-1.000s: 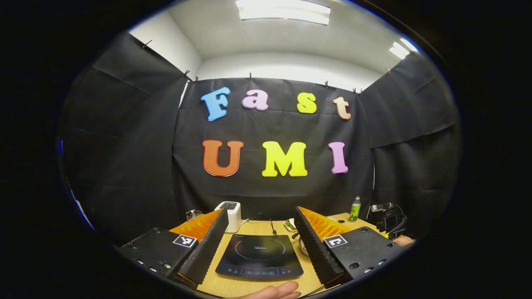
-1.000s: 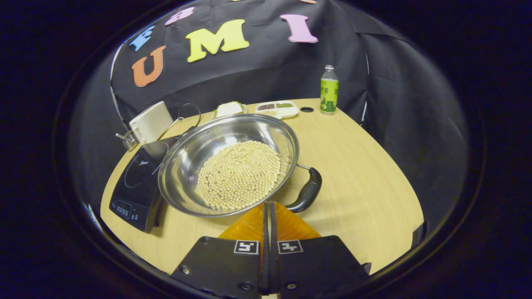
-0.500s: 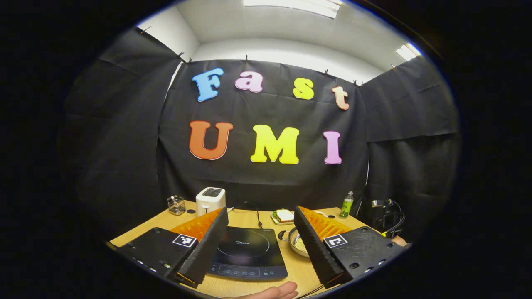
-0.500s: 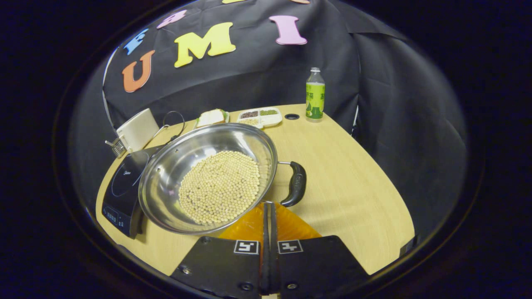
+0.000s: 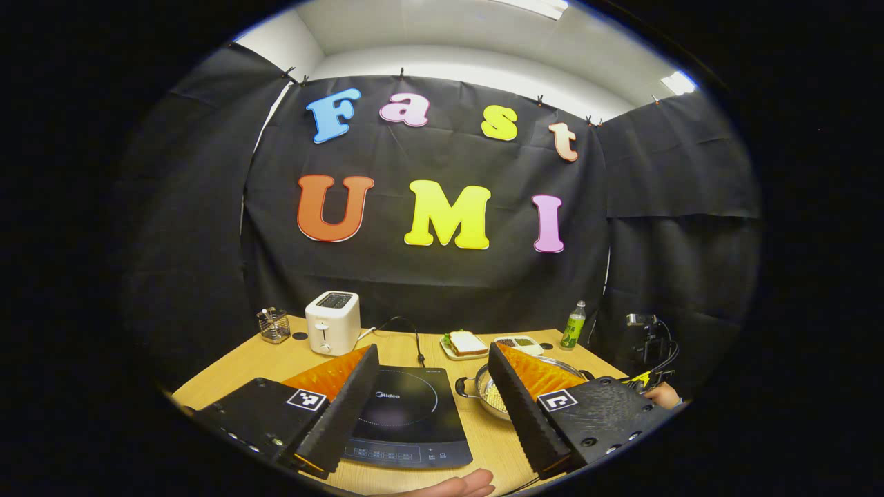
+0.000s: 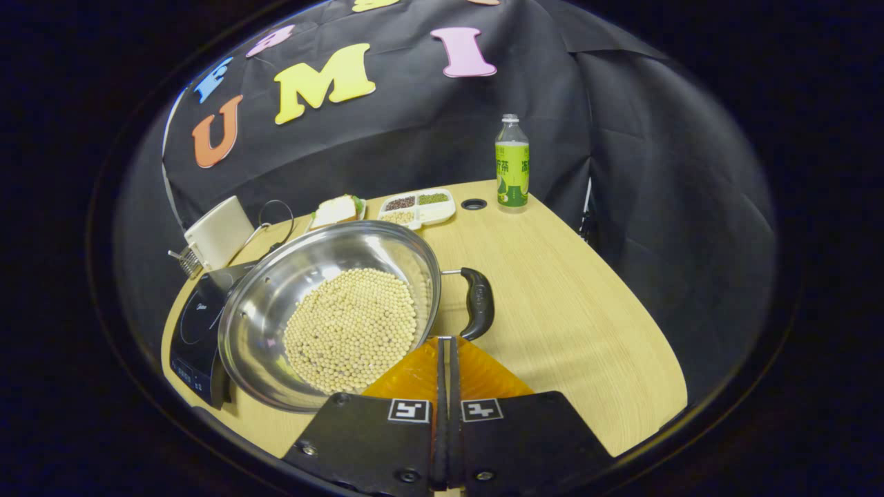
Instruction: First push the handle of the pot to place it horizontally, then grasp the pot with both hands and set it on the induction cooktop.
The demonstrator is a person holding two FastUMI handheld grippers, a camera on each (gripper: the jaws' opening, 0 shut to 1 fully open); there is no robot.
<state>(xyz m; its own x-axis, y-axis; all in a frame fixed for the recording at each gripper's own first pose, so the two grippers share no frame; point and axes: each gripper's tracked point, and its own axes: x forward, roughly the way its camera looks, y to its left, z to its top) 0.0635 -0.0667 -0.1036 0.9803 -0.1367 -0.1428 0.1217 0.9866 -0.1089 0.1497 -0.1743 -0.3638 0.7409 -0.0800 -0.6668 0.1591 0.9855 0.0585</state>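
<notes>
Just right of the cooktop point(image 6: 197, 324) sits the pot point(image 6: 331, 310) of beans — handle point(image 6: 478, 304) touching the right gripper point(image 6: 445, 345), fingers pressed together. Left gripper point(image 5: 431, 383) gapes, empty, over the cooktop.

Bare table point(image 6: 587, 310) right of pot point(image 6: 331, 310): open passage. Left side blocked, induction cooktop point(image 6: 197, 324) touching or just beside pot. Back edge crowded: toaster point(image 5: 333, 321), sandwich plate point(image 6: 335, 210), bottle point(image 6: 512, 162).
</notes>
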